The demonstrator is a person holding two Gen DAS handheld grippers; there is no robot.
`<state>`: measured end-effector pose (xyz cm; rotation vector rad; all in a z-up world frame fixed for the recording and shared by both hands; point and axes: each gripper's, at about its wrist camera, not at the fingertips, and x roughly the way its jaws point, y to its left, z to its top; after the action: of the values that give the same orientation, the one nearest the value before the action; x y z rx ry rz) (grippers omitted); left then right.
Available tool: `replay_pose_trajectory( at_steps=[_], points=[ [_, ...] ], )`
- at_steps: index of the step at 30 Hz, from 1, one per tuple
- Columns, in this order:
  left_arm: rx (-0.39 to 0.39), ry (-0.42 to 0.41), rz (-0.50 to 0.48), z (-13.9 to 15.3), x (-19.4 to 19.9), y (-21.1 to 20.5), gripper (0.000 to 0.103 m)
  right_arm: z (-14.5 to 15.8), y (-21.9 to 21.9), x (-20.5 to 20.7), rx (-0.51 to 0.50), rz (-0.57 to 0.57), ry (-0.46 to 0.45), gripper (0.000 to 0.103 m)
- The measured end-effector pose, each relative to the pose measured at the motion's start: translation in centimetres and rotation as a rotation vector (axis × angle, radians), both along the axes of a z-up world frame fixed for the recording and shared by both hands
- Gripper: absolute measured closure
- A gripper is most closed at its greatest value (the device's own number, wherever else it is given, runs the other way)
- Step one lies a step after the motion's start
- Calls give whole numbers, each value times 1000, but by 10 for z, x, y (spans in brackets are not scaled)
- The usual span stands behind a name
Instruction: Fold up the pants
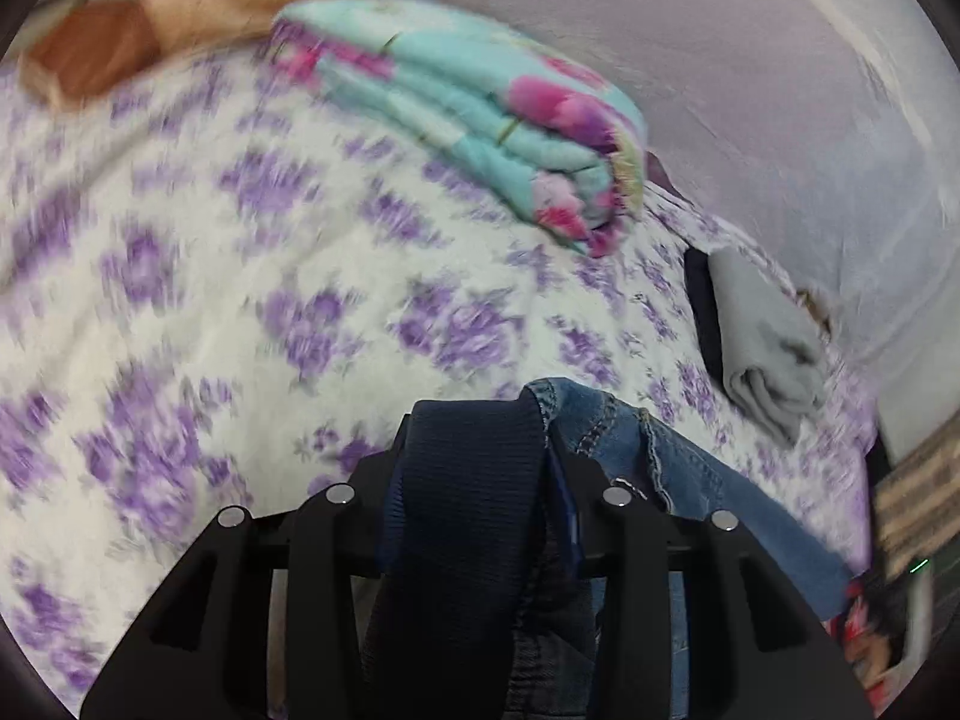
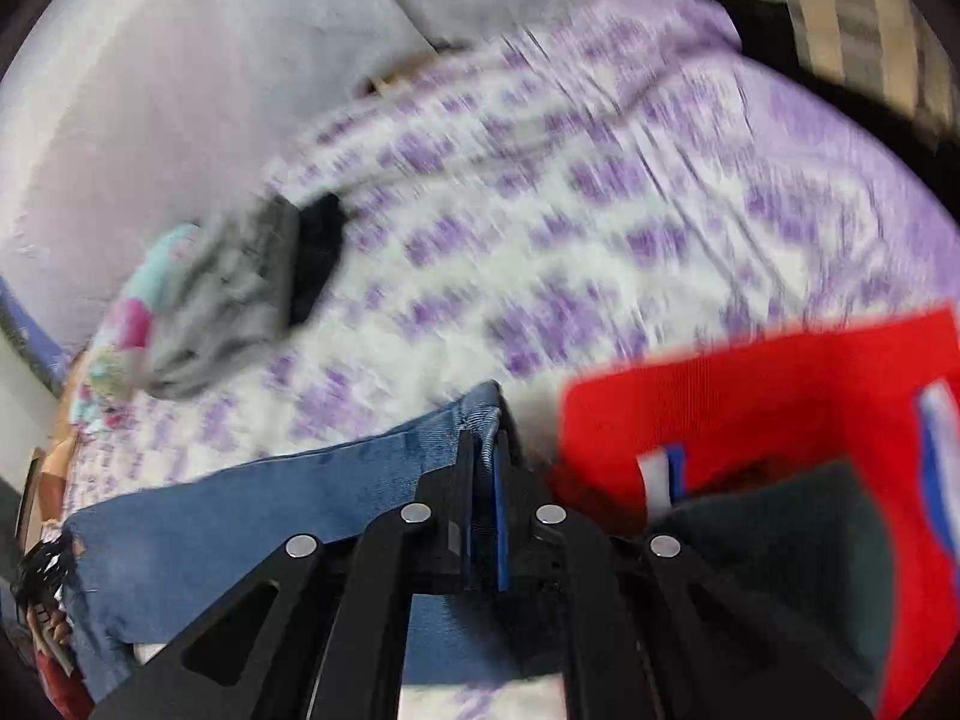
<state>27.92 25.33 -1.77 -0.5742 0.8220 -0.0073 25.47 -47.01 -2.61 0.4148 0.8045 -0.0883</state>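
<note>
Jeans stretched btwn both hand-held grippers — left and right each pinching denim.

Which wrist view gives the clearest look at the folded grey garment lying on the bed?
The left wrist view: the folded grey garment is fairly sharp there, lying on the floral bedsheet against a dark item. The right wrist view shows it too, but smeared by motion blur.
</note>
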Motion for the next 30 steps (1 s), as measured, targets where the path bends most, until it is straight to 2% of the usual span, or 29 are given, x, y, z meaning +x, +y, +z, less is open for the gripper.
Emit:
replay_pose_trajectory(
  at_steps=[2, 3, 5, 7, 10, 11, 12, 14, 16, 17, 18, 19, 20, 21, 22, 23, 24, 26, 27, 28, 30],
  points=[
    [-17, 17, -8, -11, 2, 3, 65, -23, 2, 5, -44, 11, 36, 99],
    [-13, 27, -12, -12, 3, 2, 64, -25, 11, 6, -113, 21, 28, 98],
    [15, 82, -25, -17, 13, -1, 59, -23, 21, 10, -178, 20, 46, 95],
    [28, 122, -33, -19, 17, 0, 47, -18, 22, 12, -179, 13, 58, 93],
    [62, 134, -32, -11, 10, 4, 29, -1, 13, -2, -109, -28, -19, 82],
    [73, 124, -33, -7, 6, 4, 28, 7, 14, -11, -92, -30, -57, 76],
    [87, 109, -30, -2, 0, 4, 28, 12, 18, -17, -85, -15, -77, 76],
    [107, 45, -30, 11, -15, 4, 24, 22, 37, -27, -90, 55, -105, 76],
    [95, 0, -51, 18, -24, 4, 16, 27, 68, -32, -117, 144, -115, 76],
    [101, -3, -60, 19, -27, 3, 14, 27, 94, -33, -129, 232, -107, 71],
    [123, 16, -71, 15, -28, 1, 12, 23, 113, -32, -134, 294, -87, 59],
    [149, 42, -82, 10, -26, -1, 12, 18, 124, -30, -143, 323, -65, 52],
    [179, 85, -95, 1, -24, -2, 12, 0, 145, -22, -175, 370, 14, 41],
    [194, 128, -107, -10, -21, -2, 11, -14, 155, -15, -192, 396, 74, 38],
    [170, 162, -128, -24, -19, 2, 10, -31, 164, -9, -226, 415, 135, 37],
    [139, 137, -130, -25, -22, 7, 10, -32, 173, -11, -301, 413, 87, 34],
    [109, 124, -130, -22, -24, 12, 10, -31, 176, -10, -319, 410, 97, 35],
    [92, 117, -109, -15, -27, 19, 11, -18, 171, -11, -229, 389, 92, 35],
    [99, 104, -104, -10, -28, 21, 11, -7, 171, -13, -177, 411, 56, 35],
    [125, 87, -99, -4, -27, 23, 11, 0, 174, -13, -174, 427, 30, 35],
    [159, 54, -84, 5, -23, 26, 11, 19, 189, -13, -231, 471, -32, 35]
  ],
)
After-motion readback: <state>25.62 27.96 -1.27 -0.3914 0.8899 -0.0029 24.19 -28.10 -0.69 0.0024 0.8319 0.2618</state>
